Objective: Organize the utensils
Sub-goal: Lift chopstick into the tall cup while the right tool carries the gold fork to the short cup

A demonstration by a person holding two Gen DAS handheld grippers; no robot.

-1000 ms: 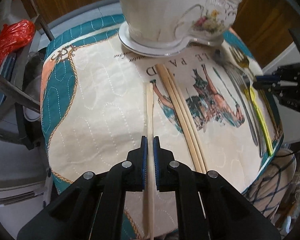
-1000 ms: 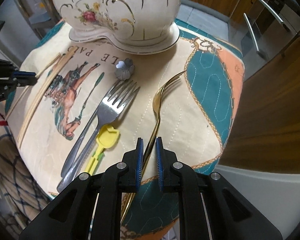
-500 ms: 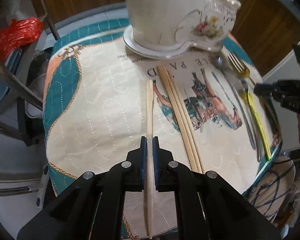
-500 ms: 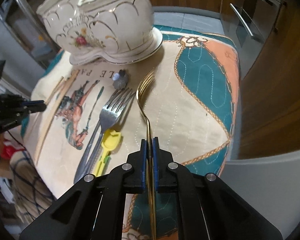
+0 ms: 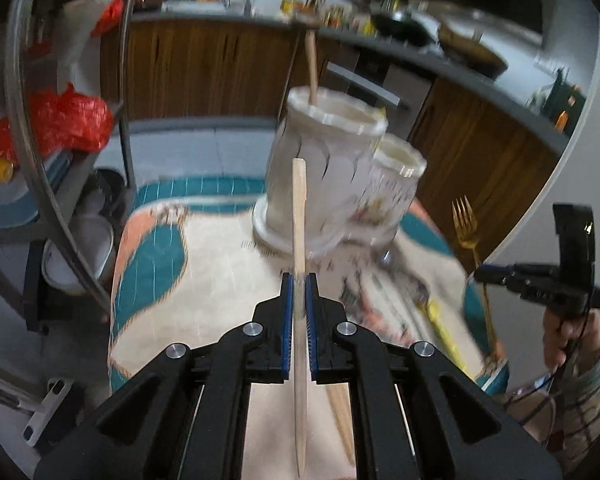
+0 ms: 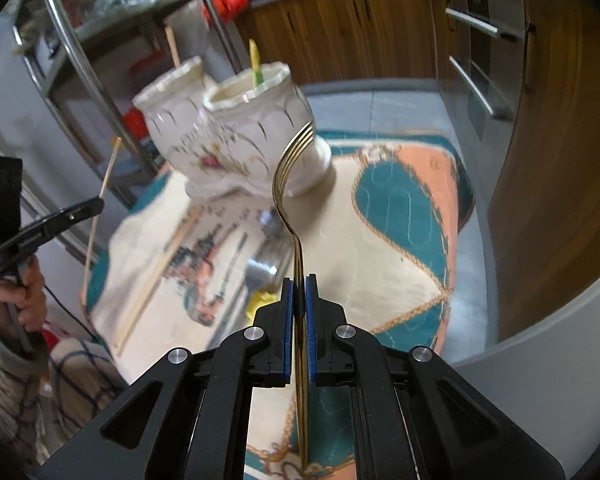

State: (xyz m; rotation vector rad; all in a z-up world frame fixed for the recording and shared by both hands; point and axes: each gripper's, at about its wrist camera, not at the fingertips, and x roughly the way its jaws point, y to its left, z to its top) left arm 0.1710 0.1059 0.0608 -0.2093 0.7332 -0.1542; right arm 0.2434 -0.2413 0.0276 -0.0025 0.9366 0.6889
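My left gripper [image 5: 299,280] is shut on a wooden chopstick [image 5: 299,220] and holds it upright above the table. My right gripper [image 6: 299,284] is shut on a gold fork [image 6: 288,172], tines up, lifted off the cloth. A white two-cup ceramic holder [image 5: 328,160] stands at the far side of the table; it also shows in the right wrist view [image 6: 236,128]. One cup holds a wooden stick [image 5: 311,68], the other a yellow utensil [image 6: 255,66]. Two chopsticks [image 6: 156,268], a steel fork [image 6: 268,260] and a yellow utensil [image 5: 444,328] lie on the cloth.
The small round table wears a teal, peach and cream quilted cloth [image 6: 400,216]. A metal rack with red bags [image 5: 68,120] stands to the left. Wooden kitchen cabinets [image 6: 360,36] run behind. A grey curved wall [image 6: 540,320] is close on the right.
Both grippers have risen off the table. The left lifted the chopstick and the right lifted the gold fork; both now point up toward the holder.
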